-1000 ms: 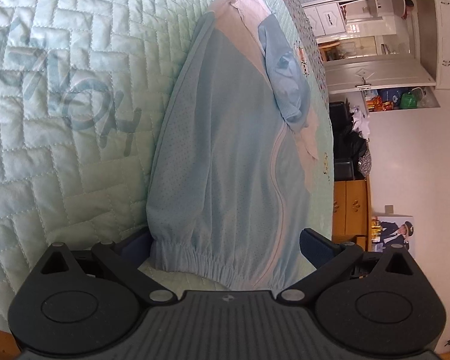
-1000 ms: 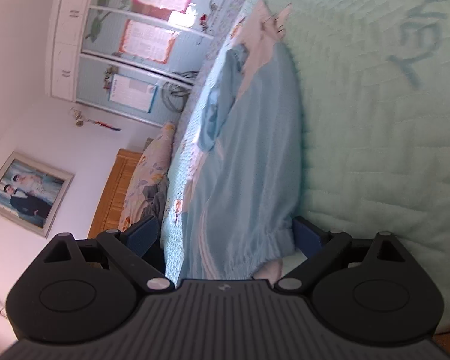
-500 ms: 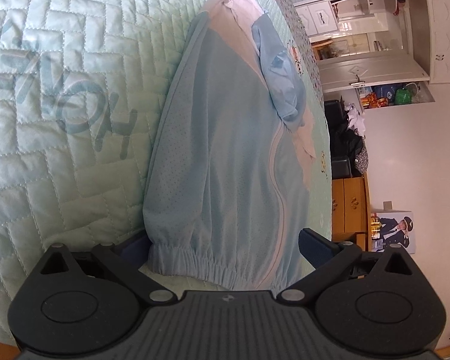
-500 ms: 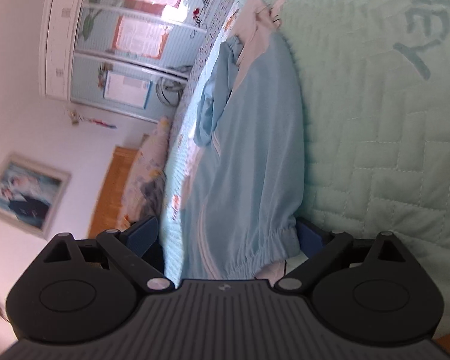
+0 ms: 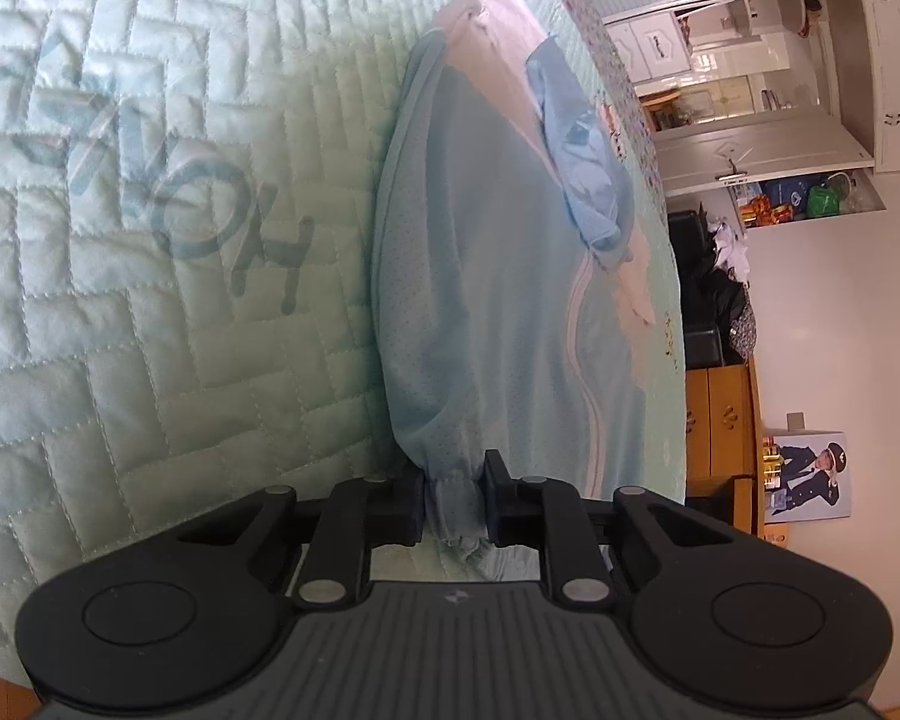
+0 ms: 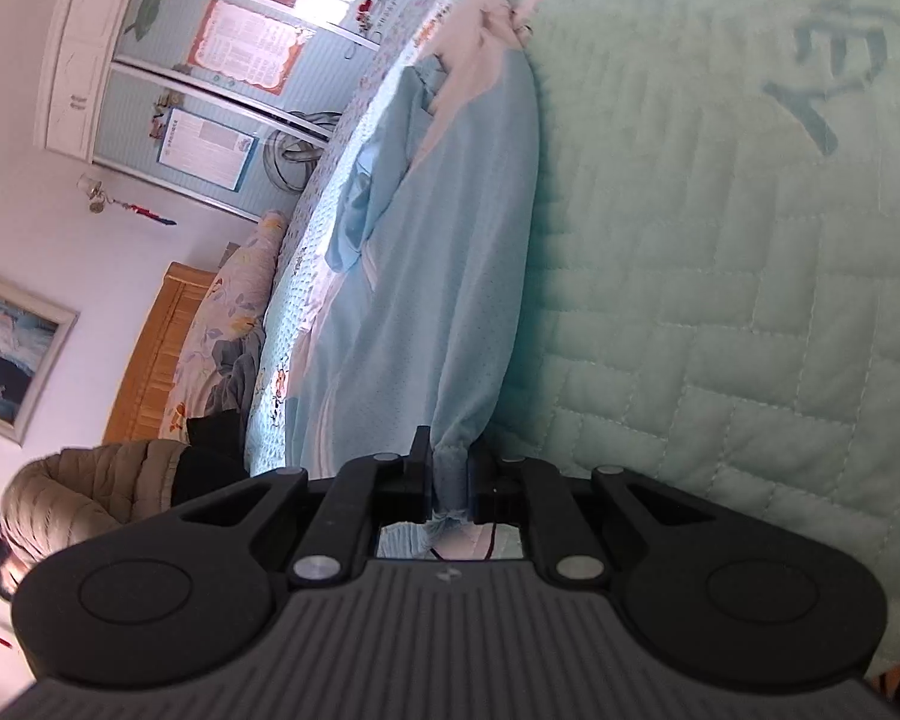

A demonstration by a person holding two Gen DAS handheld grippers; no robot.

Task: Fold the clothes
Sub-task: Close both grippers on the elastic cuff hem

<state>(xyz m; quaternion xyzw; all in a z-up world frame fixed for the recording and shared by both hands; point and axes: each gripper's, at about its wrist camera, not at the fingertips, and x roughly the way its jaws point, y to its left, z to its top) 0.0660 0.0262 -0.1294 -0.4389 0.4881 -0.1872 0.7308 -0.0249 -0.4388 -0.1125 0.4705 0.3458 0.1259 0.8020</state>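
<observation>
Lettering, perhaps "HONEY" (image 5: pixel 168 192), marks the quilted bed (image 5: pixel 150 360) beside the blue jacket (image 5: pixel 480 300); left gripper (image 5: pixel 455 501) and right gripper (image 6: pixel 450 483) fingers are closing, clenching its elastic hem.

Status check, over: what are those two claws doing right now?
Left gripper, right gripper closing on light blue jacket's elastic hem. Quilted green bedspread underneath. Nothing blocking.

The light blue jacket (image 5: pixel 498 300) lies flat and stretched out on the quilted green bedspread (image 5: pixel 150 330), just beside the printed letters on it. It has a white zipper line along the front, white parts near the collar end, and one sleeve folded loosely over its body. Its elastic hem (image 6: pixel 450 468) is bunched at the near end of the bedspread.
</observation>
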